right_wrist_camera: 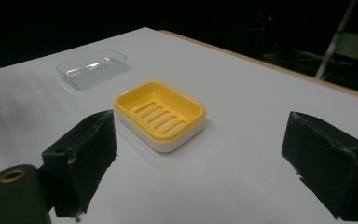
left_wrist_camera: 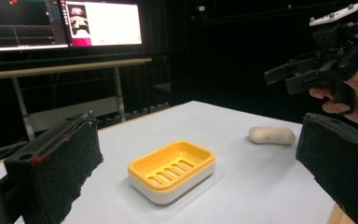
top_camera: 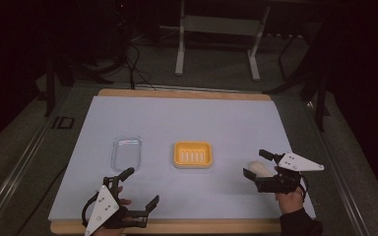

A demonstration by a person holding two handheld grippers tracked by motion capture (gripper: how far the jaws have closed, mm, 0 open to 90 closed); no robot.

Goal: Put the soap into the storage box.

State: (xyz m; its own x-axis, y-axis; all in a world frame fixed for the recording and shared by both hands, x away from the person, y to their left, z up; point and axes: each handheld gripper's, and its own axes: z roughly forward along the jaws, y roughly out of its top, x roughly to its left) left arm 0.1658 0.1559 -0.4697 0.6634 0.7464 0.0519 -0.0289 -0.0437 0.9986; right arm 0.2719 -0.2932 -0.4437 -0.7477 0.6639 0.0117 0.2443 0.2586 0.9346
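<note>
- Right gripper [top_camera: 258, 164] hovers over the soap bar [top_camera: 257, 167] at the near right of the white mat [top_camera: 187, 118], jaws spread wide, nothing pinched. Left gripper view shows the soap [left_wrist_camera: 271, 135] lying flat on the mat with that gripper [left_wrist_camera: 292, 77] raised above it, not touching.
- Left gripper [top_camera: 139, 188] at the near left, jaws spread, empty, just near of the clear lid [top_camera: 127, 152].
- Yellow soap dish [top_camera: 193, 154] sits mid-mat, between the lid and the soap, apart from both; slotted tray is empty.
- Judged step: coming down to grab the soap, likely to put it in the dish.
- Risk: soap is rounded and looks smooth; an off-centre squeeze could squirt it sideways, probably toward the right mat edge, which is near.
- Risk: a low carry could clip the dish rim and shove the light dish left, toward the lid.
- Risk: the right gripper's own view looks at the dish [right_wrist_camera: 160, 113] and lid [right_wrist_camera: 92, 69], not the soap, so the pads [right_wrist_camera: 81, 156] could land off centre.
- Room: open mat between soap and dish, clear path left. Far half of the mat is bare.
- Tight spots: near wooden edge [top_camera: 177, 227] close under both hands; right mat edge just beside the right hand [top_camera: 289, 196].
</note>
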